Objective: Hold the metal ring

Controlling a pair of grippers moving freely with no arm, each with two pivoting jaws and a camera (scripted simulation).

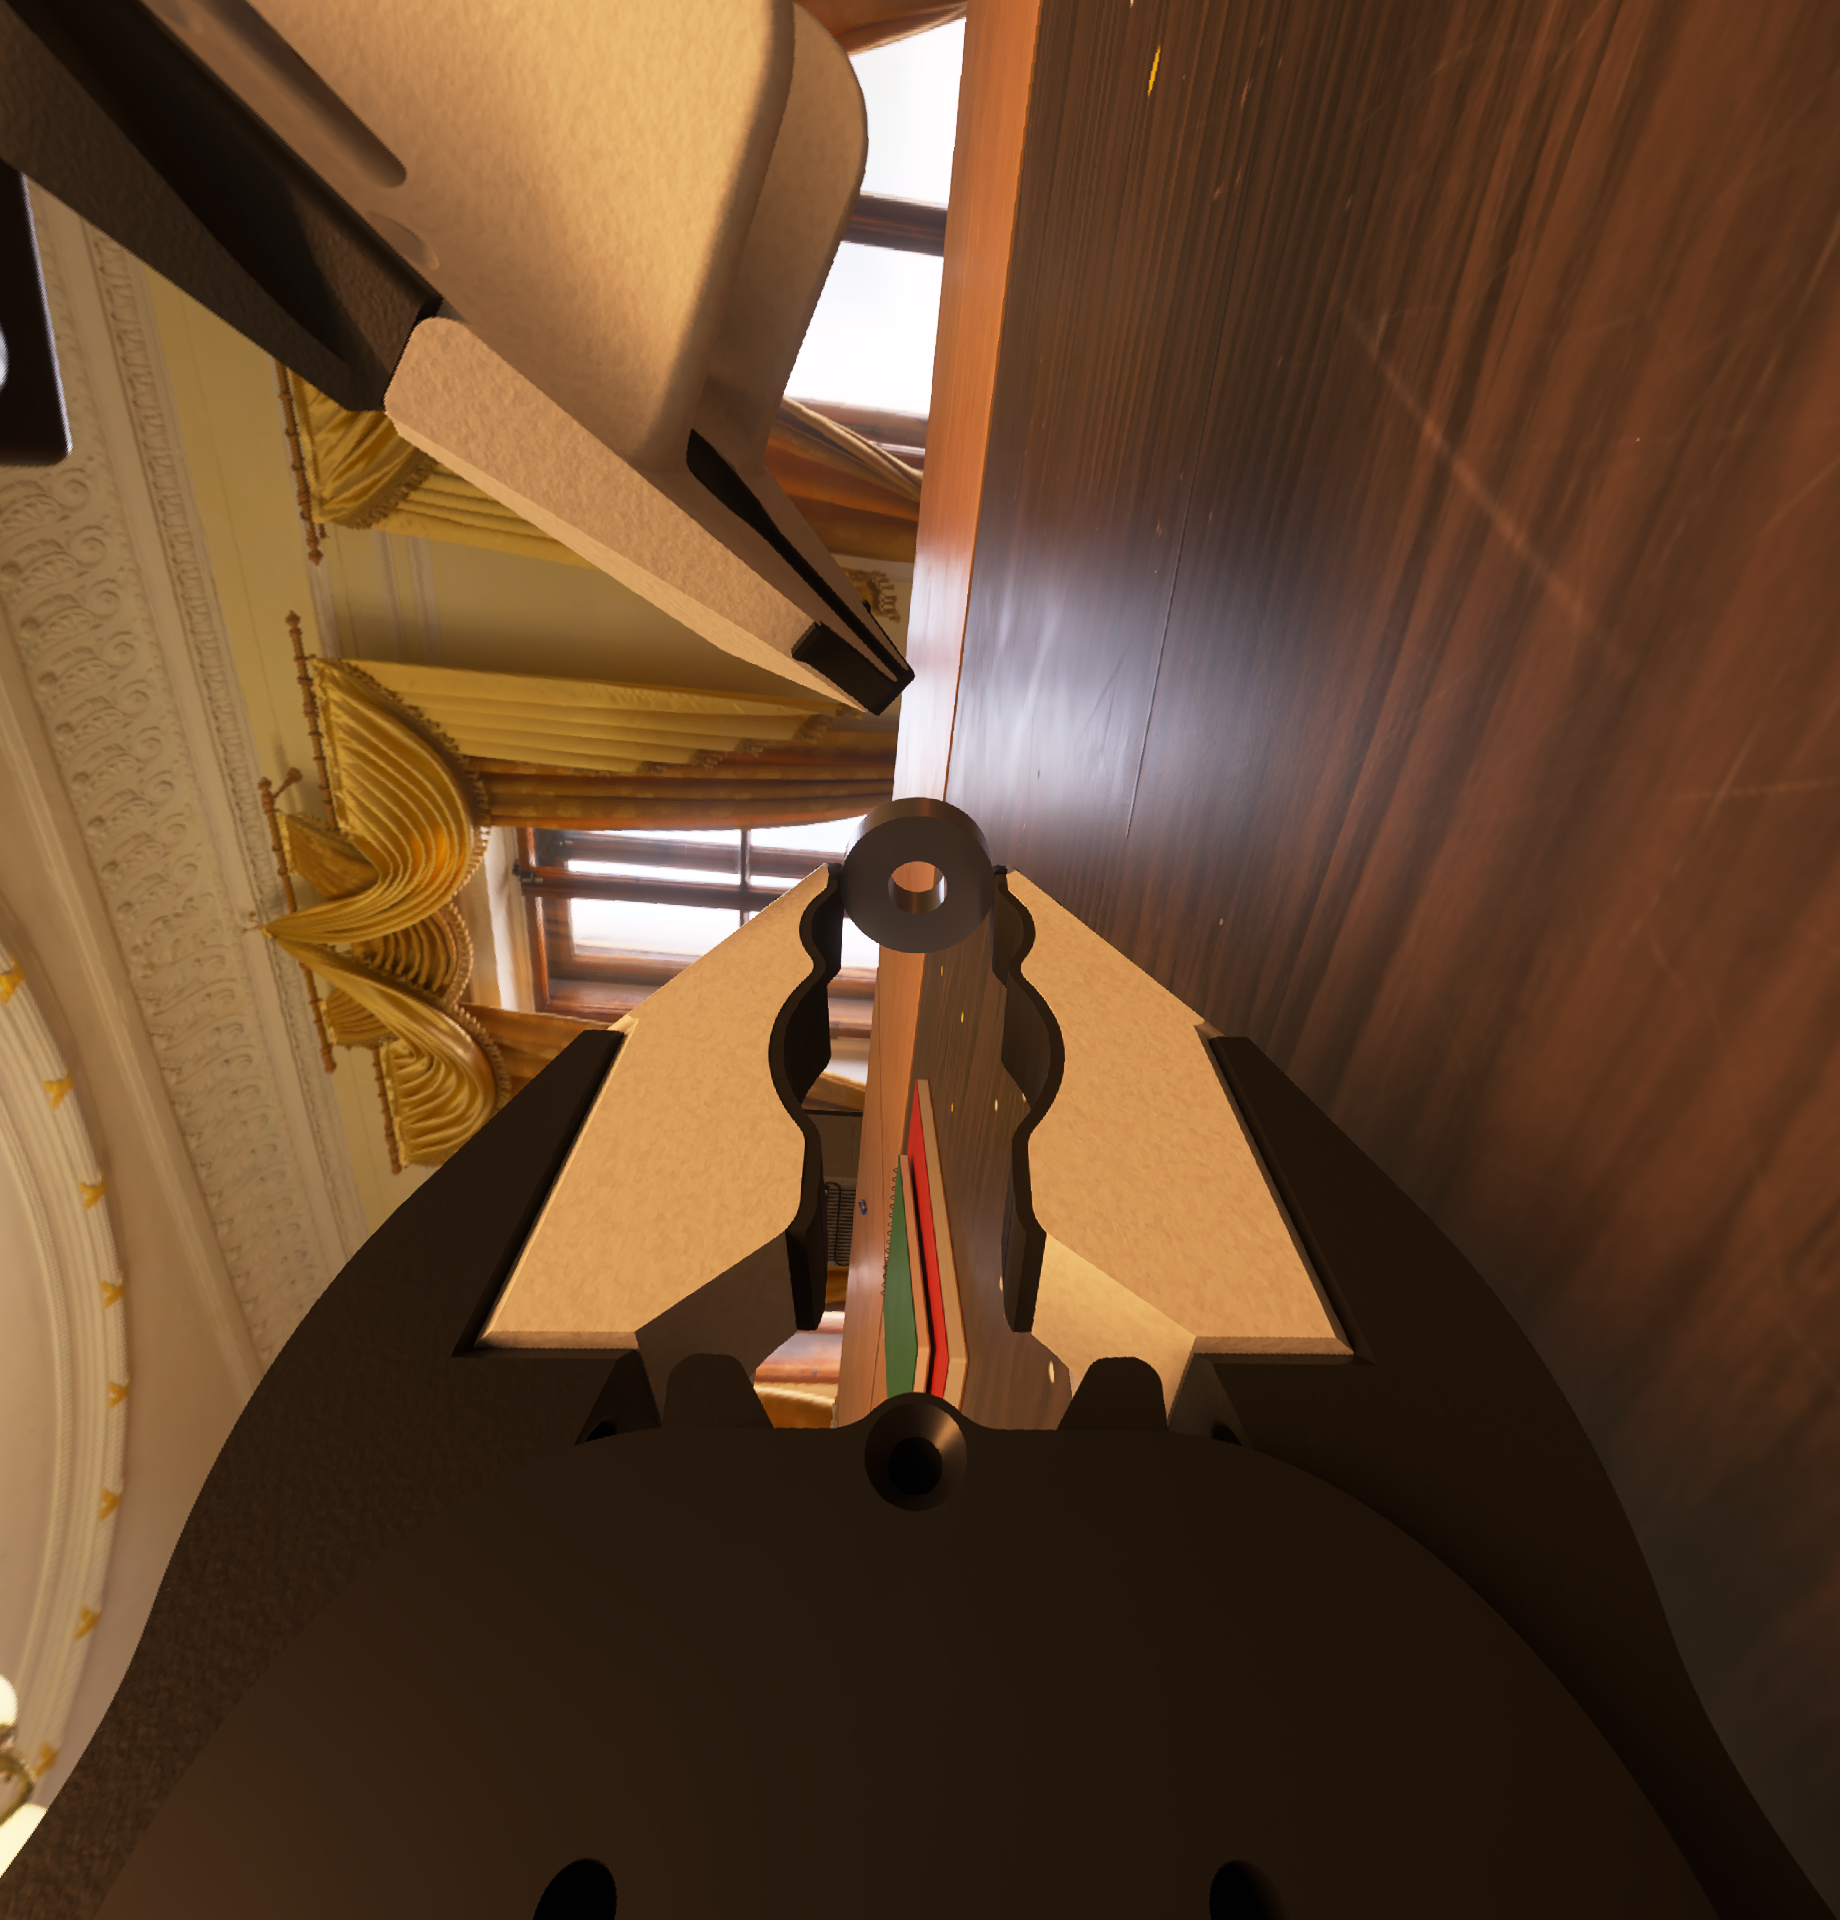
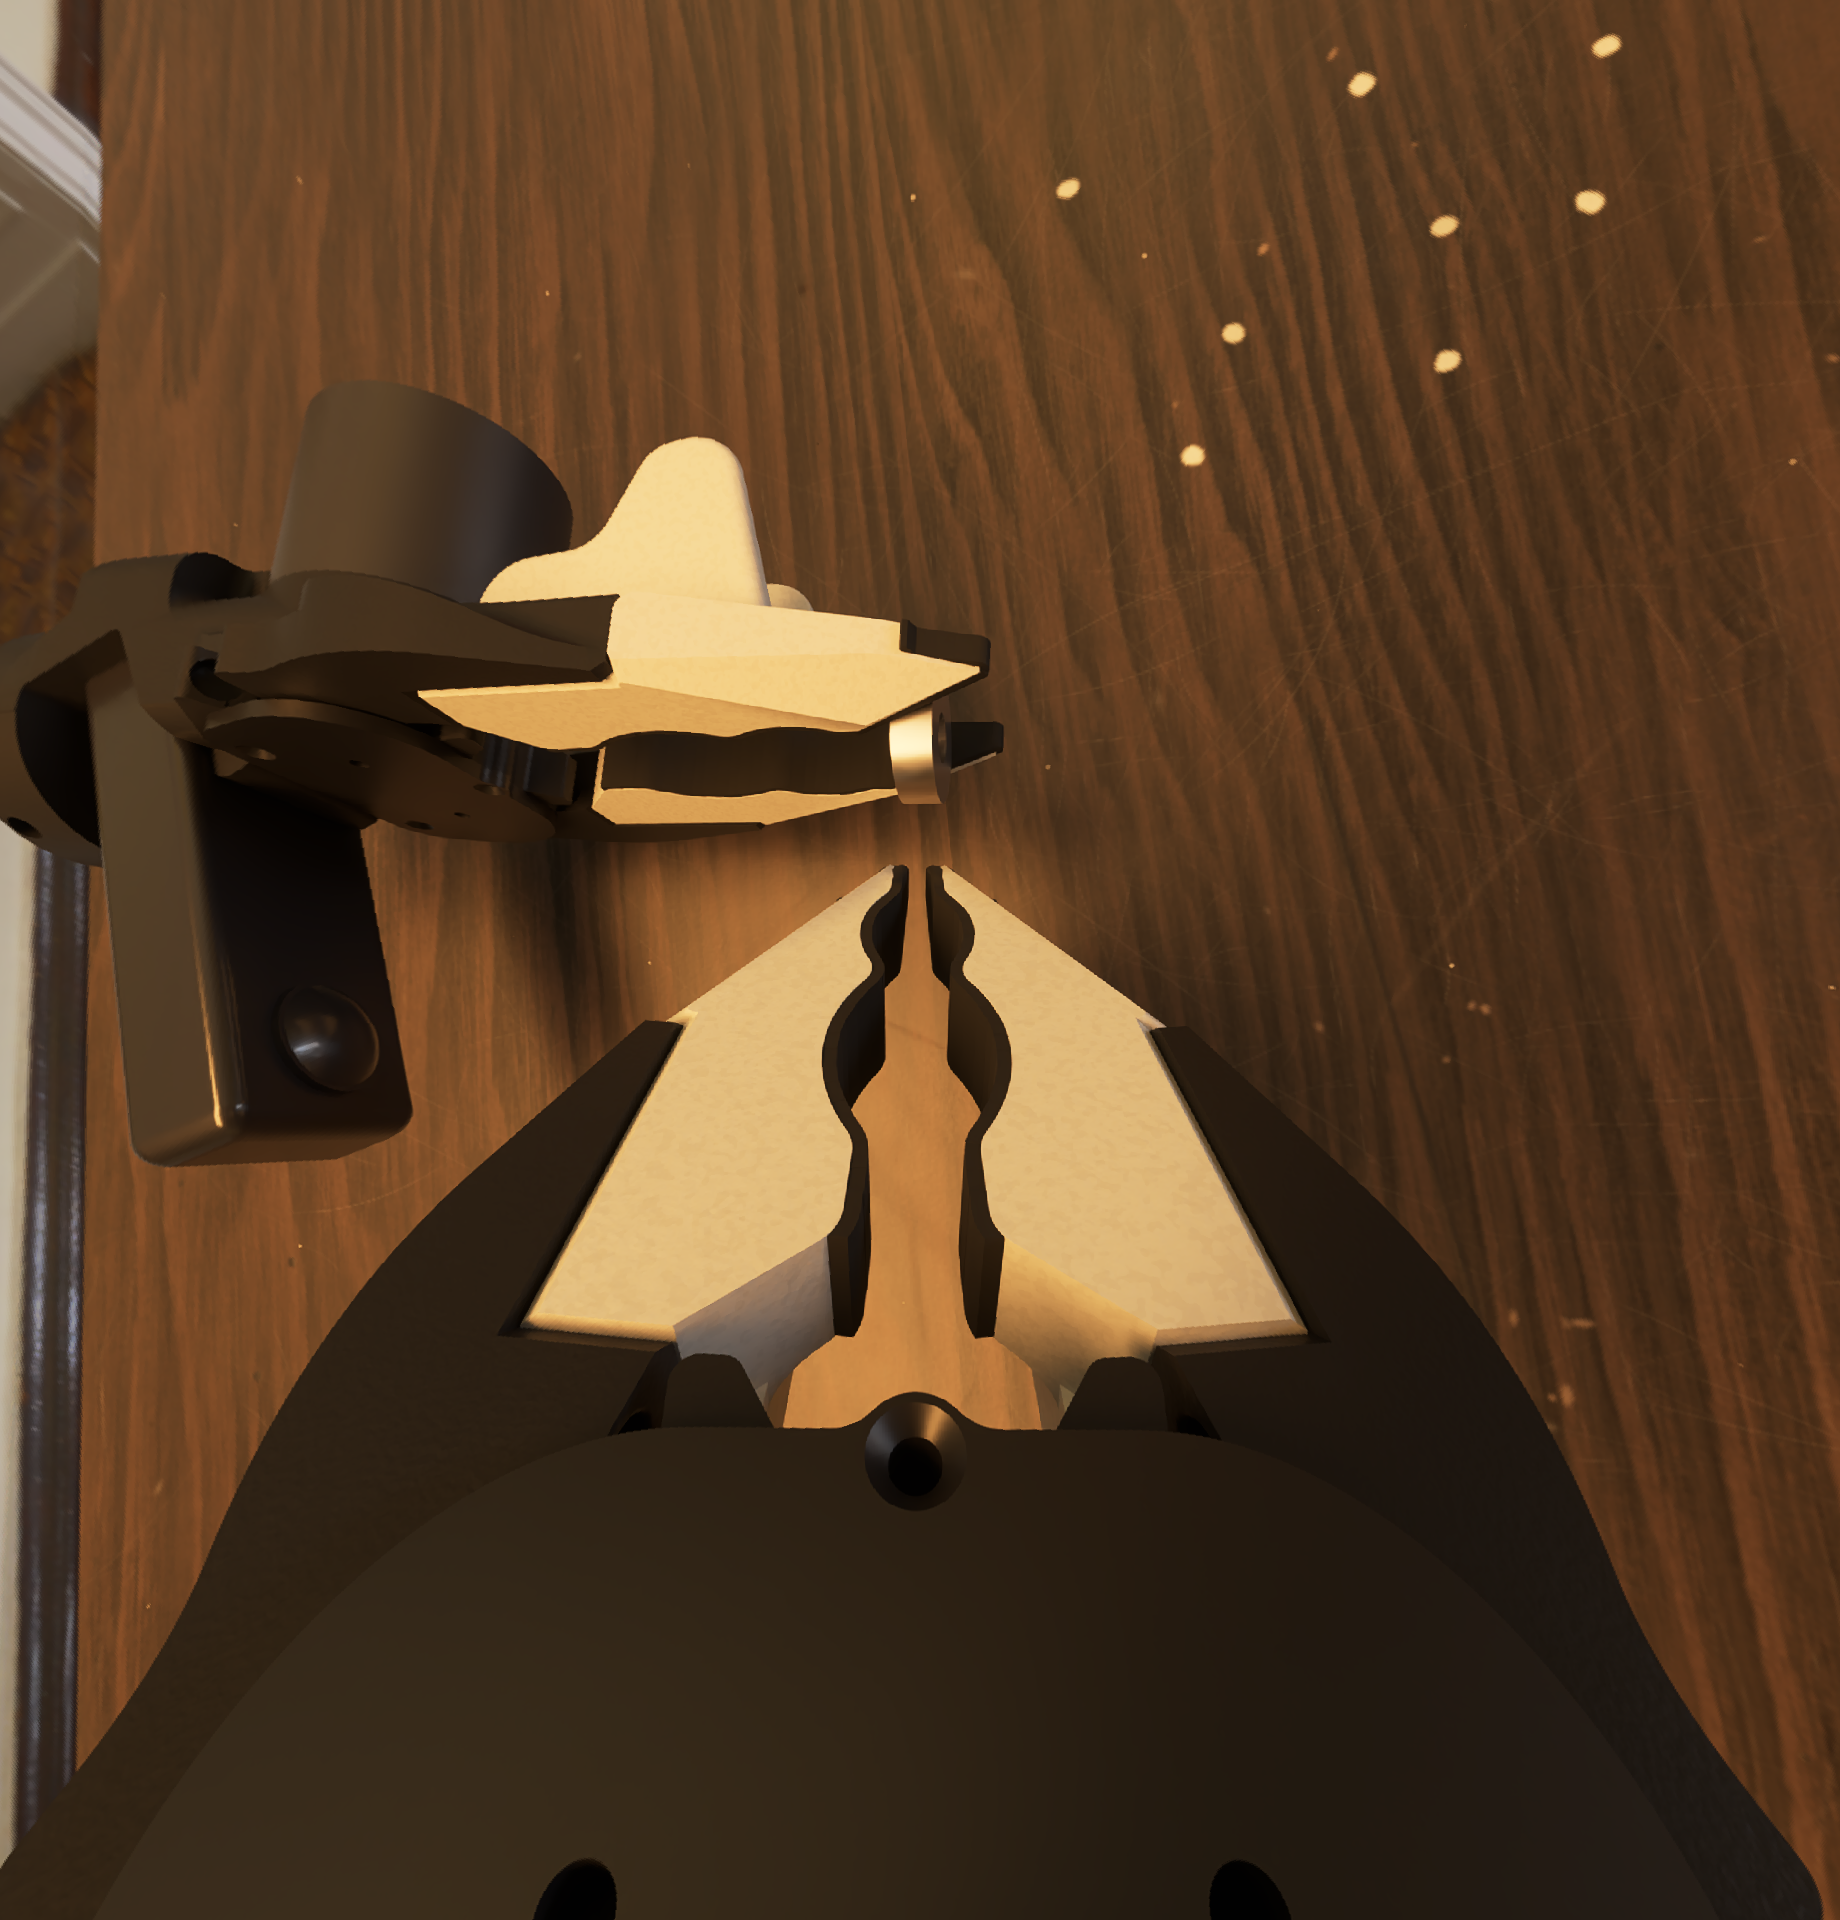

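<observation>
The metal ring (image 1: 874,914), a thick dark ring with a small hole, is pinched between the fingertips of my left gripper (image 1: 916,878), held above the wooden table (image 1: 1415,727). In the right wrist view the ring (image 2: 914,758) shows as a bright band at the tips of the left gripper (image 2: 957,696), which lies sideways over the table. My right gripper (image 2: 918,873) has its jaws almost together and holds nothing. Its tips sit just short of the ring. It also shows in the left wrist view (image 1: 859,670), coming in from the upper left.
The dark wooden table (image 2: 1311,623) fills the right wrist view, with its edge (image 2: 59,1039) at the left. Flat green, red and tan sheets (image 1: 926,1247) lie on the table behind the left gripper's jaws. Curtains and windows (image 1: 635,904) show beyond the table.
</observation>
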